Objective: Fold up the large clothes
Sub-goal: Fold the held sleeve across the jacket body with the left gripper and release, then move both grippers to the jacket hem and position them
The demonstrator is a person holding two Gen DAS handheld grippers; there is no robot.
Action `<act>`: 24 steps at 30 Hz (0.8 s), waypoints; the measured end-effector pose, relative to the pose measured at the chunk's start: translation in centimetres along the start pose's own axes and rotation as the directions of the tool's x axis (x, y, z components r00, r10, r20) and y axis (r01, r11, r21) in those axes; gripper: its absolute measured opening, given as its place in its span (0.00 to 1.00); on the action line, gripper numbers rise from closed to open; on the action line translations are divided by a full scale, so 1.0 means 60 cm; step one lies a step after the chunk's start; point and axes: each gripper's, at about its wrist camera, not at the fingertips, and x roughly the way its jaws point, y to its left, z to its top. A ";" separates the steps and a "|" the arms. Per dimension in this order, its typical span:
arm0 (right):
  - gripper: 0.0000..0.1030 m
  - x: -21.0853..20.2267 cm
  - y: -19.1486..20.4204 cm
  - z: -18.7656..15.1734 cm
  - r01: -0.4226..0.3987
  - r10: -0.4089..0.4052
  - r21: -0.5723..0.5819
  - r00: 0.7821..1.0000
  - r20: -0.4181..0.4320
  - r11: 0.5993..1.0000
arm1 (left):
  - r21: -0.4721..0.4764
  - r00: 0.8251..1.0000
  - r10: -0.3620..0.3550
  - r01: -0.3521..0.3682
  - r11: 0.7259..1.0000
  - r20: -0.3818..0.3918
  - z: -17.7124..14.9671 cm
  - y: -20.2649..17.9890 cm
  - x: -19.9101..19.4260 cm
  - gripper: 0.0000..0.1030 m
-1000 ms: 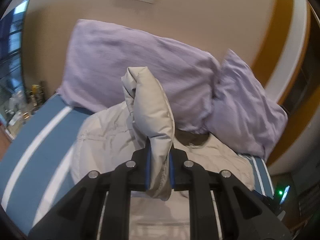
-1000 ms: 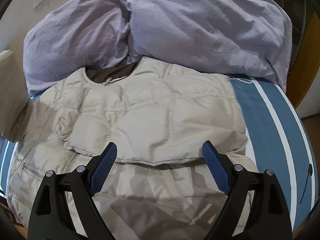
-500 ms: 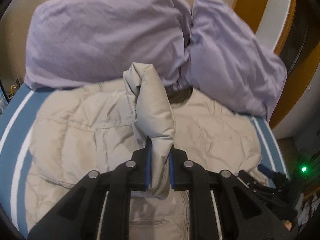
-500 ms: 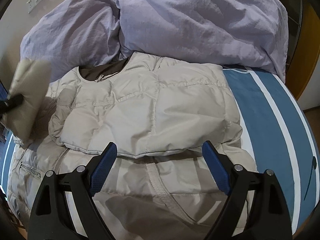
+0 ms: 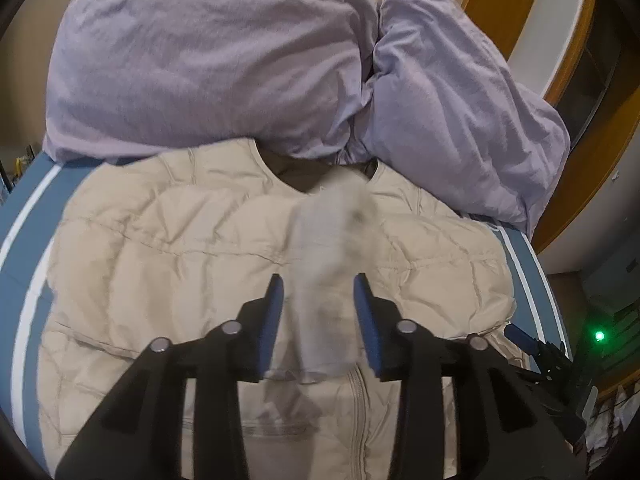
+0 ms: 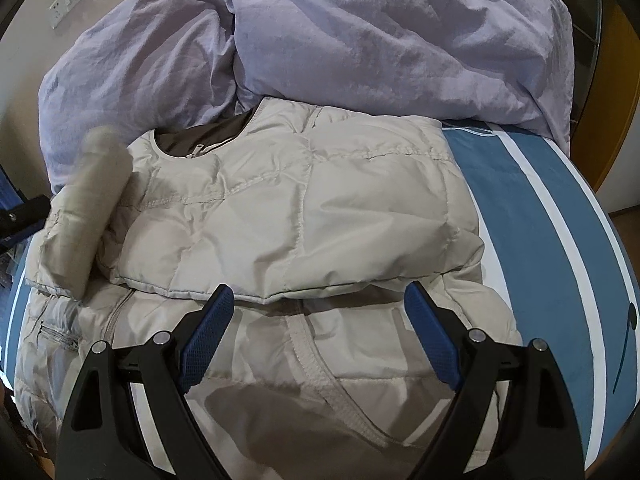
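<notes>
A beige padded jacket (image 5: 168, 248) lies spread on the bed, collar towards the pillows; it also shows in the right wrist view (image 6: 304, 208). Its right sleeve is folded across the chest. My left gripper (image 5: 319, 292) is open above the jacket's middle, and the blurred left sleeve (image 5: 328, 264) drops between its blue pads. The same sleeve (image 6: 80, 216) shows blurred at the left of the right wrist view. My right gripper (image 6: 319, 300) is open and empty, hovering above the folded sleeve's lower edge.
Two lilac pillows (image 5: 208, 56) (image 5: 460, 104) lie against the wall behind the collar. The blue bedsheet with white stripes (image 6: 532, 216) shows on both sides of the jacket. The right gripper's tip (image 5: 532, 344) shows at the left view's right edge.
My left gripper carried the sleeve across over the jacket, then opened; the sleeve is now falling free. My right gripper stayed open and moved slightly closer to the jacket.
</notes>
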 end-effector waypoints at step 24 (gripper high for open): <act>0.86 -0.003 -0.003 -0.005 -0.007 0.007 -0.002 1.000 -0.007 1.000 | 0.011 0.981 0.174 -0.173 0.985 -0.083 -0.025 0.036 0.109 0.40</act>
